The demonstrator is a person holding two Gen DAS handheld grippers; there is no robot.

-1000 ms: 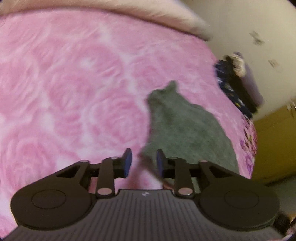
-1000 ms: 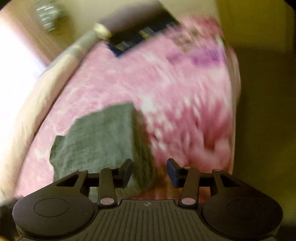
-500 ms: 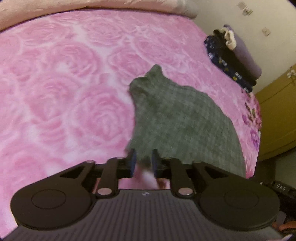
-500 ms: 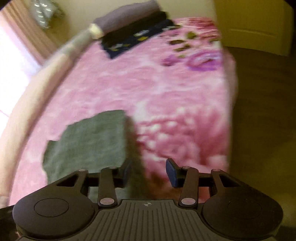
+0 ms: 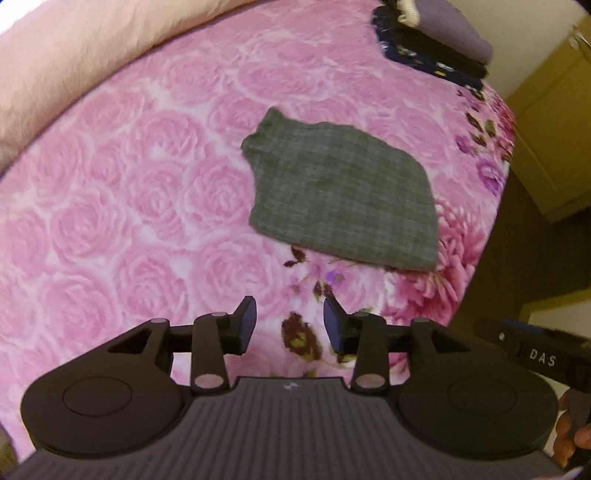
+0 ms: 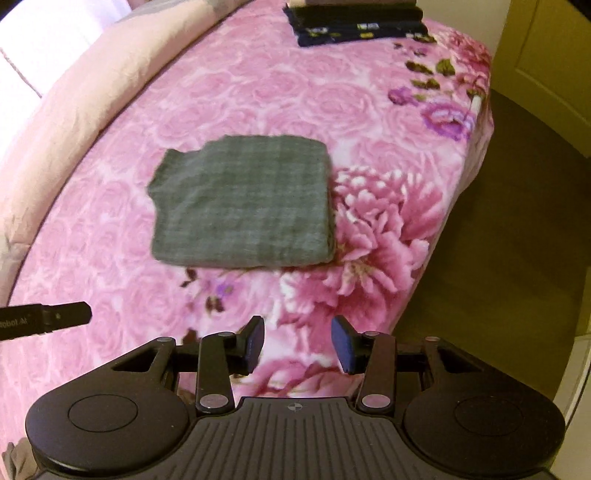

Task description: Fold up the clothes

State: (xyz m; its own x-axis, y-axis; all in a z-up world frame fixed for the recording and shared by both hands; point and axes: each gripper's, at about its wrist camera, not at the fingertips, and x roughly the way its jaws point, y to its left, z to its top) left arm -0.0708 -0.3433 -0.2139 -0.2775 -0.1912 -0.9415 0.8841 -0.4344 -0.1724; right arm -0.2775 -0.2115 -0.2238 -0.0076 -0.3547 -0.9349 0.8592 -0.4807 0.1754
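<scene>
Our left tool (image 5: 289, 322) is opening, our right tool (image 6: 298, 344) released, both empty; the folded grey garment (image 6: 243, 201) looks soft and limp, best pinched at its near corners.

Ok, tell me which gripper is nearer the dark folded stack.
Right, probably. The right gripper faces the stack straight ahead; the left gripper, jaws opening with nothing between them, has it ahead and off to its right.

A grey-green checked woven garment (image 6: 243, 201) lies folded into a thick, roughly square bundle, flat on the bed's pink rose-patterned fleece blanket (image 6: 110, 229). One corner sticks out unevenly at its far left, and nothing touches it.
</scene>
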